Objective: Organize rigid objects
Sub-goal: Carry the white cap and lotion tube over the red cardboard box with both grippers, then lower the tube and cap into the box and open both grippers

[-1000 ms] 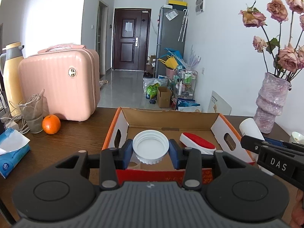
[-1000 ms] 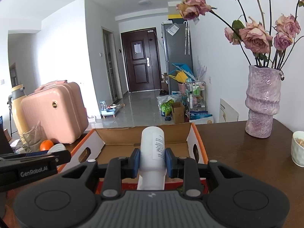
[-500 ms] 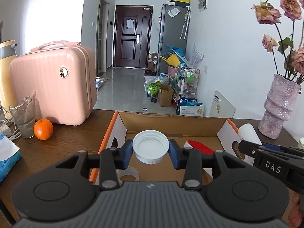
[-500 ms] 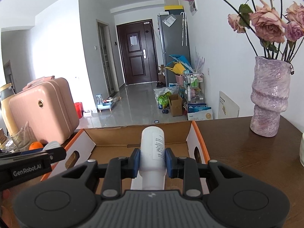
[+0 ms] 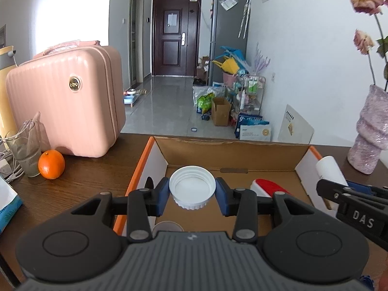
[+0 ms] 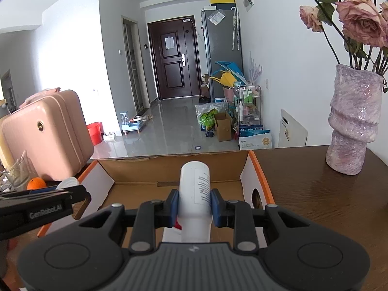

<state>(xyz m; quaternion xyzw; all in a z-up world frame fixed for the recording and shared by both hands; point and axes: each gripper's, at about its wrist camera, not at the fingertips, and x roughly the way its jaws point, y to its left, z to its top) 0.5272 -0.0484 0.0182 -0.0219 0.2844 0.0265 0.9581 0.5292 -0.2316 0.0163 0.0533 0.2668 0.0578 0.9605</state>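
My left gripper (image 5: 192, 195) is shut on a white screw lid (image 5: 192, 186), held over the open cardboard box (image 5: 232, 150) with orange edges. My right gripper (image 6: 194, 205) is shut on a white cylindrical bottle (image 6: 195, 189), also over the box (image 6: 169, 169). In the box lie a red and white object (image 5: 266, 185) and a clear round lid (image 5: 167, 226). The right gripper with its bottle (image 5: 328, 168) shows at the right edge of the left wrist view; the left gripper (image 6: 43, 205) shows at the left of the right wrist view.
A pink suitcase (image 5: 65, 104), an orange (image 5: 51, 164) and a glass (image 5: 23, 150) stand left of the box on the dark wooden table (image 5: 92, 169). A purple vase with dried roses (image 6: 352, 121) stands to the right. A blue tissue pack (image 5: 6, 206) lies at the far left.
Both grippers have moved forward and lower over the box, still holding the lid and the bottle. The box now fills more of both views.
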